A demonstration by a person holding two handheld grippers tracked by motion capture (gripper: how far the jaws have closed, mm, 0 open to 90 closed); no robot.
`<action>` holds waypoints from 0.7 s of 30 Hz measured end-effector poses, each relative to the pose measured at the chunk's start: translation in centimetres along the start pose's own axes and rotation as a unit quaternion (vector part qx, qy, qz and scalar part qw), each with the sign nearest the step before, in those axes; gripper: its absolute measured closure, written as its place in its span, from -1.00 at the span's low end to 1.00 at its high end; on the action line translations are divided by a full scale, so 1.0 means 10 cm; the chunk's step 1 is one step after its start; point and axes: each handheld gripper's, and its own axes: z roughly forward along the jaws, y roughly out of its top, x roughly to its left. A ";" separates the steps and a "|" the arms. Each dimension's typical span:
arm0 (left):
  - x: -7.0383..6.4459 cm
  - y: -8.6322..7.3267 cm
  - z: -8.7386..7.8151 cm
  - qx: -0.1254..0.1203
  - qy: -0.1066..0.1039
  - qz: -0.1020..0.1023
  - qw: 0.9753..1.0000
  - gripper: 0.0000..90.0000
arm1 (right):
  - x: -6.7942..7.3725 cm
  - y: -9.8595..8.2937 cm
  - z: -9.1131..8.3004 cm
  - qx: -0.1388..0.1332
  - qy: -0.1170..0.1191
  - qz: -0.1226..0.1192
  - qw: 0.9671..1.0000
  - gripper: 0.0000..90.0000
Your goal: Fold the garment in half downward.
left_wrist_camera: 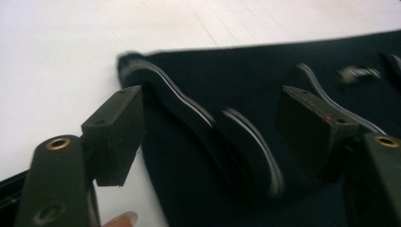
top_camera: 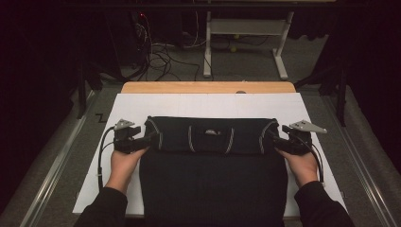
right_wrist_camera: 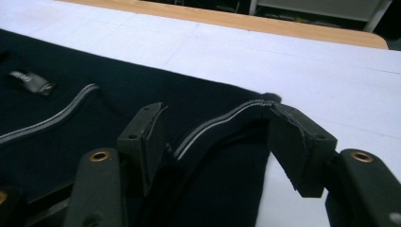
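Dark navy knit garment with grey-white striped trim (top_camera: 213, 161): flat on the white sheet (top_camera: 208, 105) covering the wooden table (top_camera: 208, 87), top portion folded over. Left gripper (top_camera: 142, 140): at the fold's left corner, jaws spread, trim between them. Right gripper (top_camera: 280, 141): at the right corner, jaws released astride the trimmed edge

Left gripper (top_camera: 150, 138) jaws spread wide, right gripper (top_camera: 275, 140) jaws parted, forearms parallel, hands low
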 end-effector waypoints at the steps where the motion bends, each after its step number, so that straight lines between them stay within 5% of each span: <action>1: -0.03 -0.05 -0.03 -0.003 -0.001 0.002 1.000 -0.55 | 0.02 -0.02 -0.02 -0.002 0.002 0.001 1.000 -0.15; 5: -0.12 -0.22 -0.07 -0.009 -0.017 0.010 1.000 -0.60 | 0.10 -0.13 -0.09 -0.015 0.008 0.005 1.000 -0.16; 11: -0.20 -0.24 0.03 0.010 -0.036 0.023 0.999 -0.59 | 0.28 -0.27 -0.09 -0.007 0.022 -0.018 1.000 -0.18; 15: -0.23 -0.25 0.13 0.032 -0.041 0.030 0.998 -0.48 | 0.31 -0.32 -0.06 0.029 0.032 -0.013 0.999 -0.18; 21: -0.29 -0.28 0.18 0.062 -0.034 0.036 0.997 -0.38 | 0.30 -0.36 -0.05 0.047 0.033 -0.008 0.998 -0.18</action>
